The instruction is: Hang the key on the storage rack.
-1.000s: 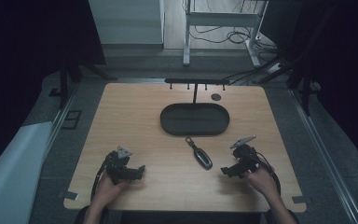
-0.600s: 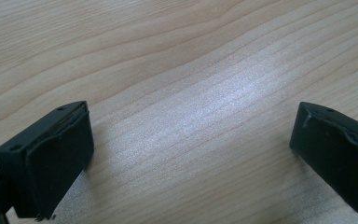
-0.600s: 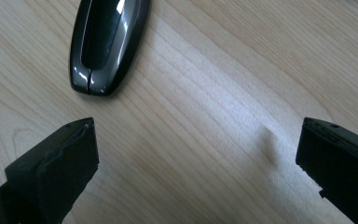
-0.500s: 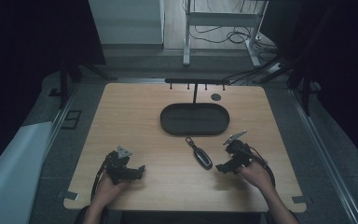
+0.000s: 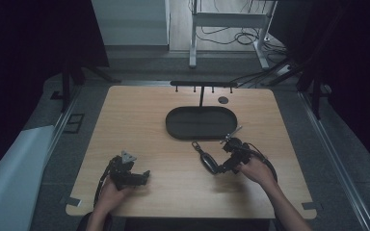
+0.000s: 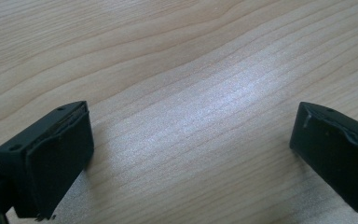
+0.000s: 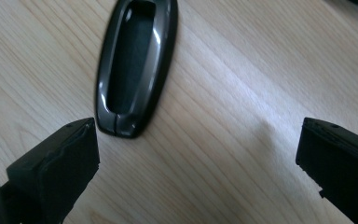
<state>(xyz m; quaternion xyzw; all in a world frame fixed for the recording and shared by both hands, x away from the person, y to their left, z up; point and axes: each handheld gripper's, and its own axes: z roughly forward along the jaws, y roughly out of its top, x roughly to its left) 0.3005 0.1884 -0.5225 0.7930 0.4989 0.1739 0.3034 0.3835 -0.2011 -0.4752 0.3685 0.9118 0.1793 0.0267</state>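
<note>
The right gripper (image 5: 220,169) has moved left to the key fob (image 5: 208,162), which lies near the dark tray (image 5: 203,122). Its jaws are spread wide (nothing held yet), so a grab looks close. The left gripper (image 5: 145,176) rests open on the table (image 5: 139,120).

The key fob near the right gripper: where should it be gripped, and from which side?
Grip the key fob across its narrow width, near the rounded end closest to the right gripper, probably from above. It lies flat on the table, long and slim, so its long sides suit the open fingers. It now sits off-centre, beside one finger.
</note>
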